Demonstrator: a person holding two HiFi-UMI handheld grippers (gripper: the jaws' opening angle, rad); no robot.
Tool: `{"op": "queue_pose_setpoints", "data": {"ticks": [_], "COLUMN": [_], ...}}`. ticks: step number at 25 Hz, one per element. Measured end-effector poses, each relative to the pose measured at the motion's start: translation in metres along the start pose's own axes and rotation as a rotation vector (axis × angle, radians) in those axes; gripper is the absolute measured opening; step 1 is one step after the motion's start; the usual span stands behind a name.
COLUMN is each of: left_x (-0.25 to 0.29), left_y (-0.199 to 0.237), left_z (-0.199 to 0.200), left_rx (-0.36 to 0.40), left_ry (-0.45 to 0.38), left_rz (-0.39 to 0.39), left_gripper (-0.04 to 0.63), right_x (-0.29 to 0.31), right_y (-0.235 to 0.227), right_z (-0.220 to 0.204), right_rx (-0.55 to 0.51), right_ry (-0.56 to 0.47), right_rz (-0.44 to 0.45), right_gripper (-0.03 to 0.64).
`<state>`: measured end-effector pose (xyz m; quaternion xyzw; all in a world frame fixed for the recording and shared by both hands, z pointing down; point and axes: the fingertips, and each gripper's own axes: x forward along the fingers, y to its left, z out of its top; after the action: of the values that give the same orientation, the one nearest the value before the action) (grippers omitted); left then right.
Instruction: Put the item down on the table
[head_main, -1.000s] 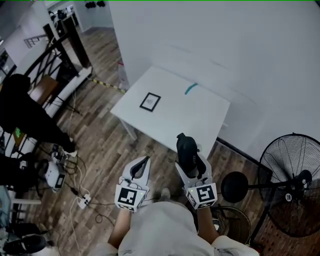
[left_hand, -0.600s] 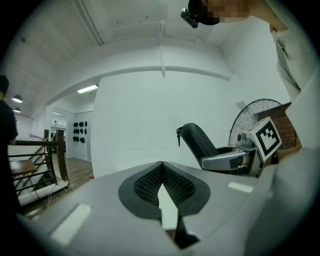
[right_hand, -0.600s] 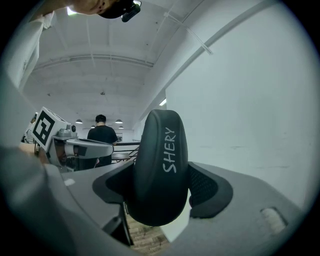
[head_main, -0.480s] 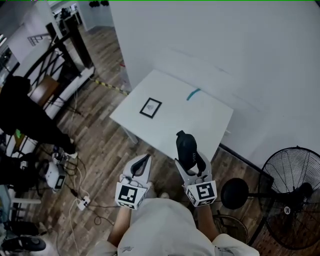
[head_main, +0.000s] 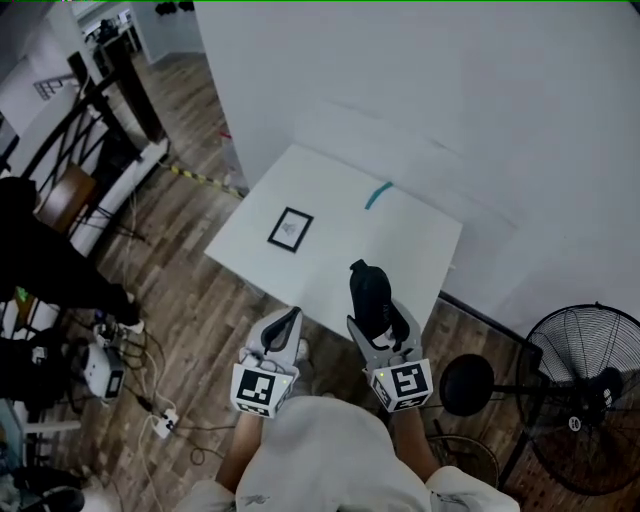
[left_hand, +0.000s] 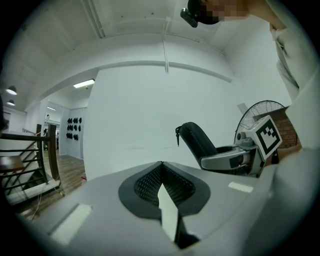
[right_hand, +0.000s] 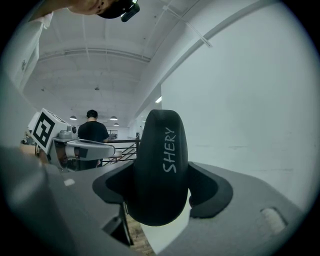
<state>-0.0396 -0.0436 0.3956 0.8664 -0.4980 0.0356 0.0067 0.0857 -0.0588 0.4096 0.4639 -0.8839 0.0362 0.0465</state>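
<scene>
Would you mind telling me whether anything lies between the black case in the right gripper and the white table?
Nothing visible does. The black case is clamped in the right gripper, and the near part of the table ahead of it is bare. The framed card and the teal strip lie farther back, out of the way.

You hold both grippers out in front of your chest, side by side and a little apart, jaws pointing away from you. Your left gripper (head_main: 291, 319) has its jaws closed together with nothing between them. Your right gripper (head_main: 381, 322) is clamped on a dark rounded case (head_main: 368, 288), which sticks out past the jaw tips. Each gripper's marker cube faces up toward your head. Your left forearm (head_main: 238, 455) and right forearm (head_main: 410, 448) run back close to your torso.
</scene>
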Motion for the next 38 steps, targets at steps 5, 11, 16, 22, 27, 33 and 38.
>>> {"op": "queue_pose_setpoints", "data": {"ticks": [5,11,16,22,27,33,38], "left_x": [0.031,0.064,0.091,0.114,0.131,0.147,0.163], "left_y": [0.033,0.072,0.098,0.119,0.128,0.129,0.122], "left_z": [-0.001,0.000,-0.013,-0.028,-0.045,-0.064,-0.090], "left_rx": [-0.019,-0.013,-0.028,-0.053,-0.066,-0.098,-0.118], "left_ry": [0.030,0.018,0.035,0.054,0.088,0.138,0.194], "left_rz": [-0.029,-0.088,-0.129,-0.187,-0.229,-0.273,-0.289], "left_gripper": [0.018,0.018,0.018,0.018,0.018,0.018,0.018], "right_x": [0.037,0.080,0.110,0.135,0.149,0.161,0.172], "right_y": [-0.013,-0.021,-0.032,-0.041,-0.047,-0.057,-0.067], "right_z": [0.003,0.001,-0.006,-0.013,-0.026,-0.047,-0.078], "right_rx": [0.009,0.026,0.028,0.034,0.055,0.084,0.095], "right_ry": [0.019,0.045,0.080,0.115,0.152,0.224,0.304], "right_rz": [-0.043,-0.092,-0.142,-0.196,-0.231,-0.257,-0.234], "right_gripper": [0.328,0.328,0.328,0.330,0.330,0.330,0.328]}}
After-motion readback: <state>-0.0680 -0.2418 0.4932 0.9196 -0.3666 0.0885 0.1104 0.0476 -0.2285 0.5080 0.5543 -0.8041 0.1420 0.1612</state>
